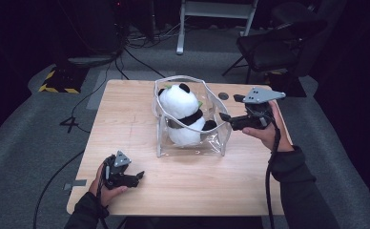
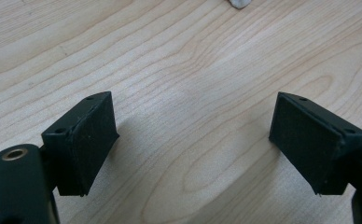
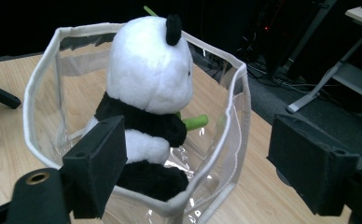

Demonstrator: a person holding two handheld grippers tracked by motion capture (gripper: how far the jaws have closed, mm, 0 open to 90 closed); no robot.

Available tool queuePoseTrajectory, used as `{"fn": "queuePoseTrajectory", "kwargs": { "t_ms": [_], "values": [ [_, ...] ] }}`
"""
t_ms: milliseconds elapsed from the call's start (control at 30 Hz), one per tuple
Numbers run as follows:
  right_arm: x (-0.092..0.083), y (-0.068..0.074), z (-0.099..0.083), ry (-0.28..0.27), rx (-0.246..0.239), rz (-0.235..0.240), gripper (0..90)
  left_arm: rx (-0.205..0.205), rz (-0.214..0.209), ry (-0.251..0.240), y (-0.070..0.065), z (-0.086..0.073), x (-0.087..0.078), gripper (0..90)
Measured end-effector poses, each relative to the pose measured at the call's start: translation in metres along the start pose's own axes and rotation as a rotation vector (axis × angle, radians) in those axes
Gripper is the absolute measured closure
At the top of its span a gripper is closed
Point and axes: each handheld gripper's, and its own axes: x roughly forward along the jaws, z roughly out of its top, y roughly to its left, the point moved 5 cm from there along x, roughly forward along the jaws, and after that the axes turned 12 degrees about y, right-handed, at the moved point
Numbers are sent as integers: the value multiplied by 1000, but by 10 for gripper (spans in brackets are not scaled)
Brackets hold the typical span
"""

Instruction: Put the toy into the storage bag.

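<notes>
Dark floor and a chair (image 1: 278, 45) lie beyond the wooden worktop (image 1: 126, 119), where a plush panda (image 1: 183, 112) sits inside a clear bag (image 1: 216, 138). Both look light and soft (the bag's white rim seems the firmest hold). Beside the bag, the right gripper (image 1: 226, 116) has its fingers spread and empty; well apart, the left gripper (image 1: 139, 176) is likewise released.

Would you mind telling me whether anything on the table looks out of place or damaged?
Nothing stands out. The plush panda sits inside the clear bag on the wooden table, and the bag's white rim looks whole. Both the left hand-held gripper and the right hand-held gripper are open and apart from it.
</notes>
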Motion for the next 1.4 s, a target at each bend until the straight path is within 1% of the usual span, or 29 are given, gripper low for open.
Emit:
{"fn": "queuePoseTrajectory", "kwargs": {
  "t_ms": [400, 533, 900, 1233, 1367, 1400],
  "values": [
    [-9, -5, -9, -3, 8, -21, 200, -1, -2, 0, 0, 0, 0, 149],
    [-14, -8, -13, -12, 13, -24, 201, -1, -2, 0, 0, 0, 0, 149],
    [-22, -12, -24, -5, 24, -40, 201, -1, -2, 1, 0, 0, 0, 149],
    [-24, -14, -38, 13, 31, -52, 203, -1, -2, 0, 0, 0, 0, 149],
    [-25, -13, -43, 14, 29, -47, 198, -1, -2, 0, 0, 0, 0, 149],
    [-26, -13, -46, 13, 28, -46, 198, -1, -2, 0, 0, 0, 0, 149]
  ]
}}
